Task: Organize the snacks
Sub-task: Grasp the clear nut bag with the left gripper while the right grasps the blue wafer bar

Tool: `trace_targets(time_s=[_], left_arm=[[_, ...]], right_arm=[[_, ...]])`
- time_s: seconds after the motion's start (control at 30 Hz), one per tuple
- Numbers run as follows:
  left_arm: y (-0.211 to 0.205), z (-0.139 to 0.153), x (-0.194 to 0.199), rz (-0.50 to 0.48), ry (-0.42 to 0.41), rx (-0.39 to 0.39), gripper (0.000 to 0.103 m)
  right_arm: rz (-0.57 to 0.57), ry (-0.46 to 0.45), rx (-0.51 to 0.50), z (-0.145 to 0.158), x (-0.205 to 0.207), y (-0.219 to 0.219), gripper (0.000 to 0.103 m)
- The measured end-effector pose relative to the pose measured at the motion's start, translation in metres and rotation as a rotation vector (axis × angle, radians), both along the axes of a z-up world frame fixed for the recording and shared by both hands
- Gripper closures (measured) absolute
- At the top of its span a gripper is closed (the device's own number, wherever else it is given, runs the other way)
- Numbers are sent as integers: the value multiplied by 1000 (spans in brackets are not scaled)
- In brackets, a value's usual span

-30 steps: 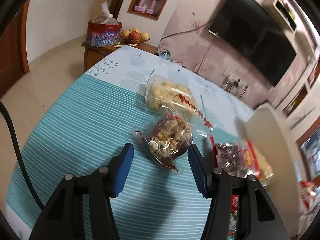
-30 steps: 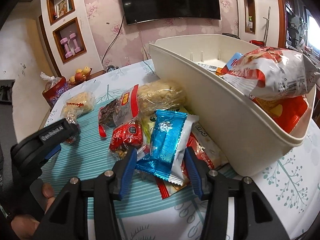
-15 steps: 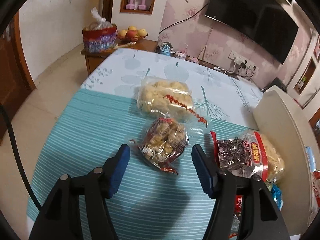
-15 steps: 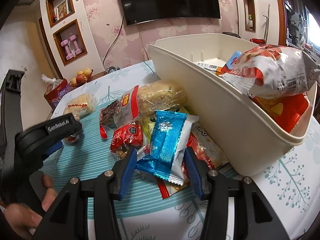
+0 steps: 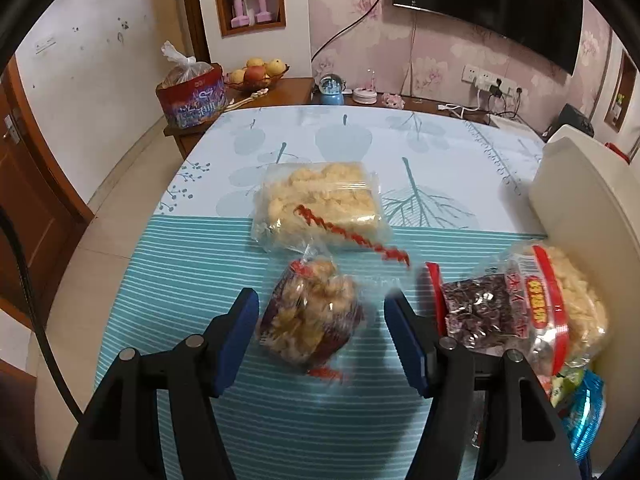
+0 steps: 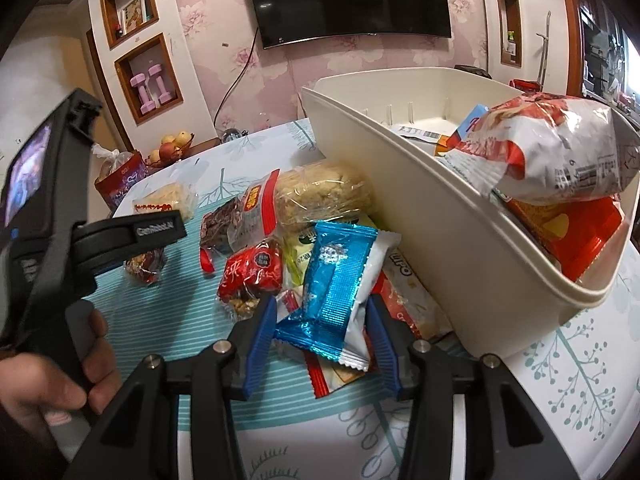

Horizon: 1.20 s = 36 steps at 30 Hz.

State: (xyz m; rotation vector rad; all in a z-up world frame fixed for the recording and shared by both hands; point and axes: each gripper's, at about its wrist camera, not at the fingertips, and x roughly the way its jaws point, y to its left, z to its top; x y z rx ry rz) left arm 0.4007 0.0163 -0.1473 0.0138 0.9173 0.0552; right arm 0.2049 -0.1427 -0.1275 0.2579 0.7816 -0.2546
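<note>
My left gripper [image 5: 320,340] is hanging over the striped teal cloth [image 5: 180,280], jaws apart w/ a crinkly clear nut bag [image 5: 310,320] lying between the blue pads; pads aren't touching it. Just behind it a flat clear puff bag [image 5: 320,204] w/ a red zigzag seal is lying across the cloth's edge onto the leaf-print table [image 5: 400,136]. To the right a clear red-banded pack [image 5: 520,308] is holding dark bits and pale noodles, up against the smooth cream bin [image 5: 580,216].

My right gripper [image 6: 320,332] is closing its jaws around a glossy blue foil packet [image 6: 336,280] on top of the snack pile; can't tell if the pads are pressing it yet. A red wrapper [image 6: 252,276] is sitting just left of it.

Only the right view is showing inside the bin: a puffy white-red bag [image 6: 560,156] on an orange-red pack [image 6: 576,236], plus a hand [image 6: 60,380] holding the left gripper's black handle. Only the left view is showing the side cabinet w/ a red tin [image 5: 192,96] and fruit bowl [image 5: 256,72].
</note>
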Motion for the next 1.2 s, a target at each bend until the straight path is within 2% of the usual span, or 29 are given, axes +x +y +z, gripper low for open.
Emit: trace_targets(time_s=[0.23, 0.8, 1.03, 1.2], left_arm=[[1, -5, 0, 20, 16, 56, 57], [7, 3, -24, 66, 91, 27, 59], [8, 23, -56, 82, 128, -13, 59], [1, 49, -85, 64, 113, -44, 59]], right_arm=[[14, 9, 25, 0, -1, -4, 58], [82, -8, 69, 15, -13, -10, 60], [129, -56, 78, 33, -30, -11, 60], [165, -100, 77, 50, -47, -14, 60]])
